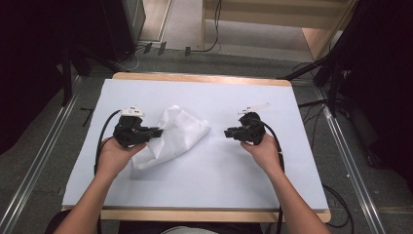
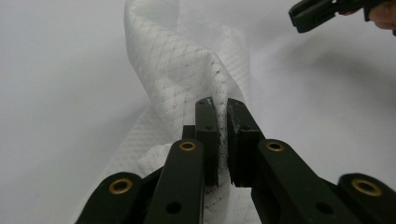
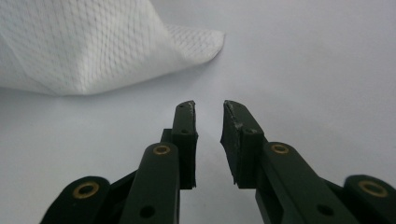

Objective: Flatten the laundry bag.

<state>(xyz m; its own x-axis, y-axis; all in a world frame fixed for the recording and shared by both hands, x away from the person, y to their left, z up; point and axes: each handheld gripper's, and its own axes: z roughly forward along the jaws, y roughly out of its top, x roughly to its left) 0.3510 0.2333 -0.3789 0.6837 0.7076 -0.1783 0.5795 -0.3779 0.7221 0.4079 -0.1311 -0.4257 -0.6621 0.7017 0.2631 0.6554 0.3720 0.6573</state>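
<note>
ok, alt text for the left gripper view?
The left gripper is shut on a fold of a white mesh cloth that rises from a pale table. The right gripper hangs at the top right, apart from the cloth.

From above, one camera faces down on the table (image 1: 204, 187); both gripper cameras look close along it, sharing the white cloth (image 1: 176, 134).

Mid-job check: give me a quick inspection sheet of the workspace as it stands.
Surface: white sheet over a wood-edged table.
Job's things: white mesh cloth, crumpled, one part lifted.
Clutter: nothing seen.
Grippers: left gripper shut on the cloth, fabric between its fingers; right gripper open, off the cloth's corner, holding nothing.
Cables: a black cable trails from each gripper; more lie on the floor.
Surroundings: grey floor, metal rails, wooden furniture behind.
</note>
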